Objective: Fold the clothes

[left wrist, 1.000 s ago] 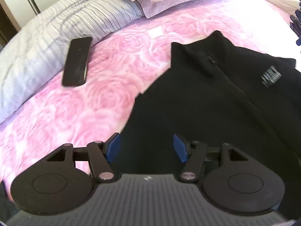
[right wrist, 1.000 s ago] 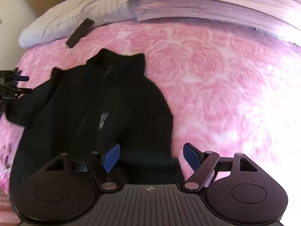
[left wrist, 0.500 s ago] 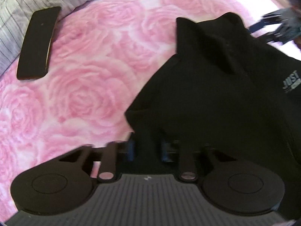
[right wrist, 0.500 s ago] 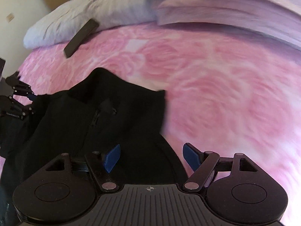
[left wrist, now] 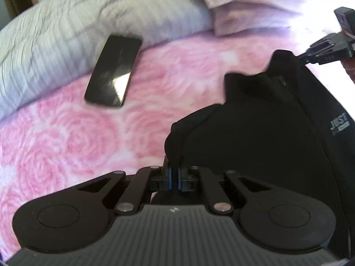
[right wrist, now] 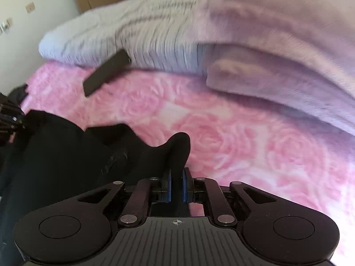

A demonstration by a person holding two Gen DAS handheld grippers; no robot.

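Note:
A black zip jacket (left wrist: 266,137) with a small white logo lies on a pink rose-patterned bedspread (left wrist: 66,146). My left gripper (left wrist: 174,178) is shut on a bunched fold at the jacket's left shoulder edge, the cloth pinched between the blue pads. In the right wrist view the same jacket (right wrist: 62,155) lies to the left, and my right gripper (right wrist: 176,187) is shut on a raised peak of its fabric by the collar side. The right gripper's fingers (left wrist: 319,52) also show at the far right of the left wrist view, at the collar.
A black phone (left wrist: 114,71) rests at the edge of a grey striped pillow (left wrist: 66,35); the phone (right wrist: 106,75) shows in the right view too. A lilac pillow (right wrist: 277,44) lies behind. Bare pink bedspread (right wrist: 255,150) stretches to the right of the jacket.
Both grippers have gone from open to shut on jacket fabric, the left first, the right just now. Both moved toward the jacket's upper edge, and the cloth now bunches up at each grip.

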